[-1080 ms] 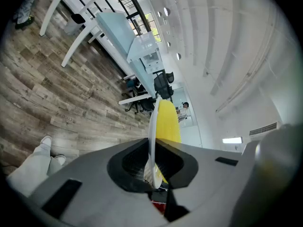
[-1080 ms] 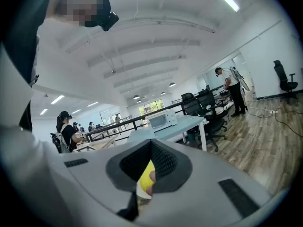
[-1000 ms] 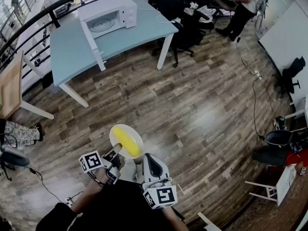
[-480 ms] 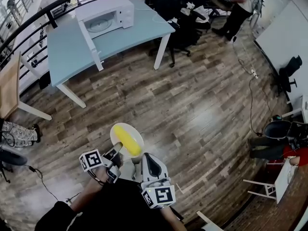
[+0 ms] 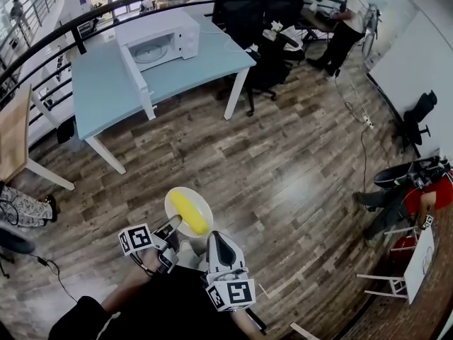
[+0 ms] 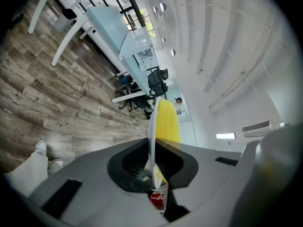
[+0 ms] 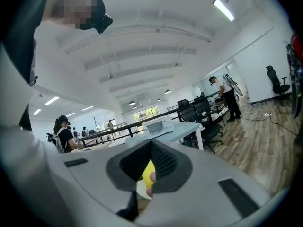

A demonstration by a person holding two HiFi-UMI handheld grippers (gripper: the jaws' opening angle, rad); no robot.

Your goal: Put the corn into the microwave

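L gripper (image 5: 172, 224) clamped on plate (image 5: 199, 200) rim, corn (image 5: 189, 212) on it, R gripper (image 5: 214, 236) closed, empty, open wood floor (image 5: 283, 168) up to surface (image 5: 106, 87) w/ microwave (image 5: 157, 37), office chairs (image 5: 256, 14) beside

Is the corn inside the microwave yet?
No, the corn lies on the white plate that the left gripper holds, far from the microwave on the blue table.
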